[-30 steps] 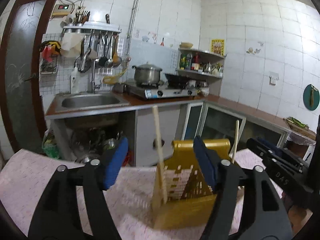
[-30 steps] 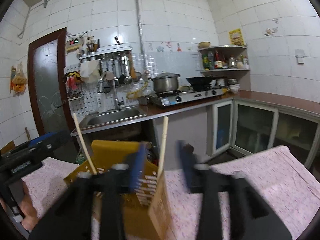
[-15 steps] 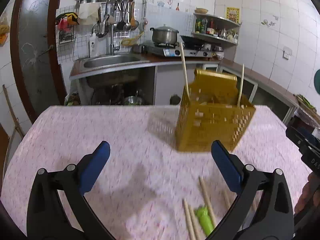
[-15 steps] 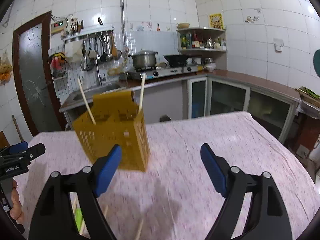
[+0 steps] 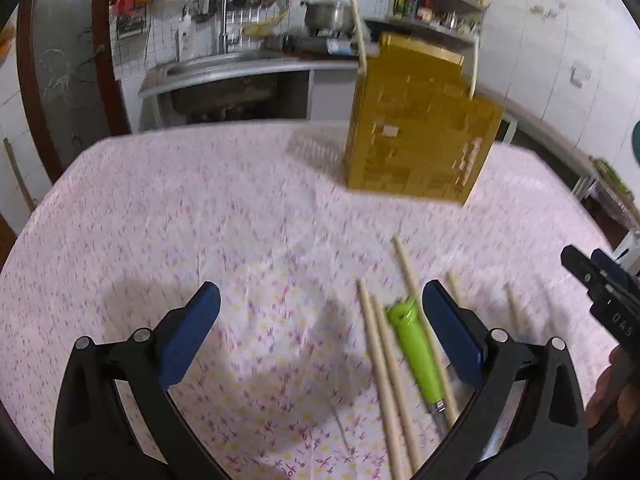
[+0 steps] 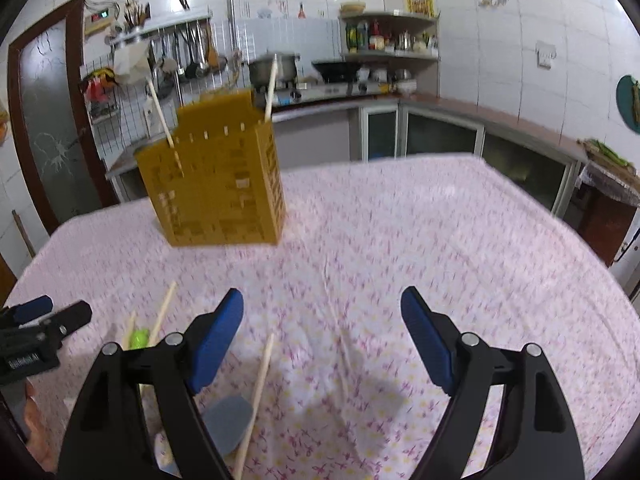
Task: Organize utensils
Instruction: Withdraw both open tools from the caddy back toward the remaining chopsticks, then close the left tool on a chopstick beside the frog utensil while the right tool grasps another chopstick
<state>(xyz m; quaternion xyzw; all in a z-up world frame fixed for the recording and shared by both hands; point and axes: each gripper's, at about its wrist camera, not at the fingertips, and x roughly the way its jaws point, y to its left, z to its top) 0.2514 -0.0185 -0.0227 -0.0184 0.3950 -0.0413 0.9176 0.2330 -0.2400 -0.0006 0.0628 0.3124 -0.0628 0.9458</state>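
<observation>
A yellow slotted utensil holder stands on the far part of the table with one chopstick upright at each side. Nearer, several loose chopsticks lie on the cloth beside a green-handled utensil. My left gripper hovers open above the cloth, its right finger just over the green handle. My right gripper is open over bare cloth, with nothing between its fingers. A grey rounded utensil lies partly hidden under its left finger.
The table wears a pink flowered cloth. The right gripper shows at the left wrist view's right edge, the left gripper at the other view's left edge. Behind are a sink counter, stove and shelves.
Both grippers have drawn back from the yellow holder and tipped downward, their jaws spreading wider. The holder now stands farther off, and the loose utensils on the cloth have come into view.
</observation>
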